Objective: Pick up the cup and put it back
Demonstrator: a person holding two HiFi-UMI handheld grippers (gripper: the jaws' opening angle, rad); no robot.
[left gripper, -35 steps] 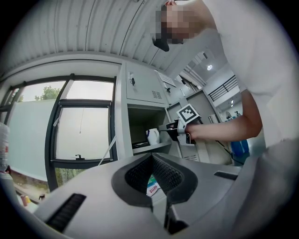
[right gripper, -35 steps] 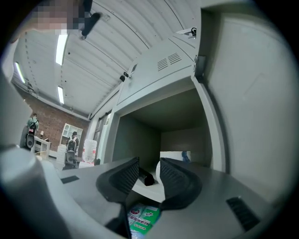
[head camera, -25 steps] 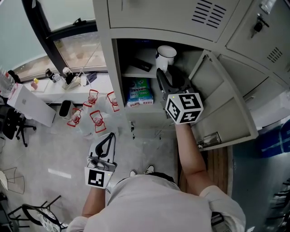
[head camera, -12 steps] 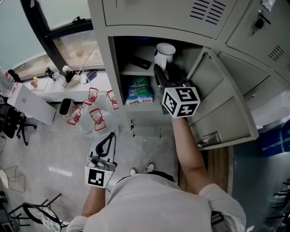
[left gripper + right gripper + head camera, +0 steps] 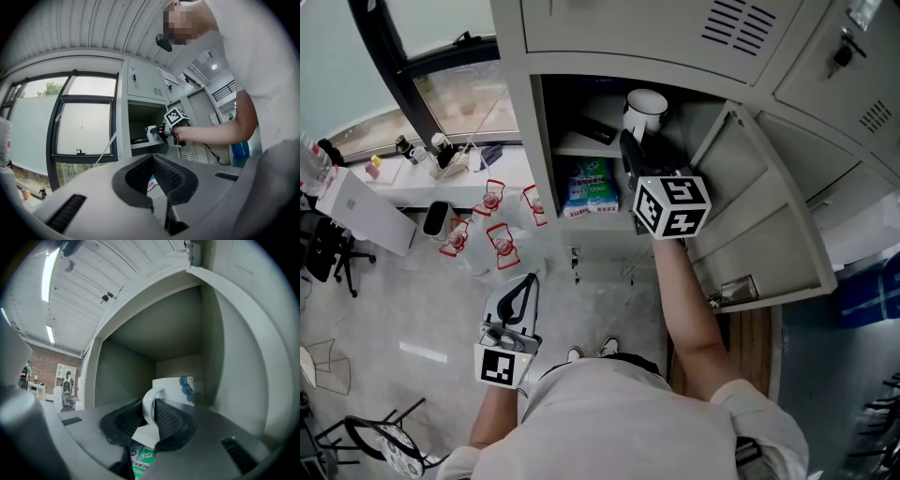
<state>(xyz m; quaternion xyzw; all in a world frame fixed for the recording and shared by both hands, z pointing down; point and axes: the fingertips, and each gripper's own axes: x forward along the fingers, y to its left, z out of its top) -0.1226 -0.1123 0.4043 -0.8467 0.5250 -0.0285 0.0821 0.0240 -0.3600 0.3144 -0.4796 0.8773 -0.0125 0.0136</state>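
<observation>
A white cup (image 5: 645,108) with a blue print stands upright on the upper shelf of the open grey locker (image 5: 546,178). My right gripper (image 5: 630,150) reaches into the locker from below. In the right gripper view the cup's handle (image 5: 148,405) sits between the two black pads, and the jaws are closing onto it, touching it on both sides. The cup body (image 5: 180,389) rises just beyond the fingertips. My left gripper (image 5: 523,289) hangs low over the floor, far from the locker, shut and holding nothing. In the left gripper view (image 5: 152,159) the cup (image 5: 151,132) is small and distant.
The locker door (image 5: 769,234) swings open to the right. Below the cup's shelf lies a green and blue packet (image 5: 589,187), and a dark flat item (image 5: 595,129) lies left of the cup. Several red-labelled bottles (image 5: 492,234) stand on the floor beside a white box (image 5: 361,220).
The right gripper has pushed a little deeper into the locker toward the cup. The left gripper has stayed where it was.
</observation>
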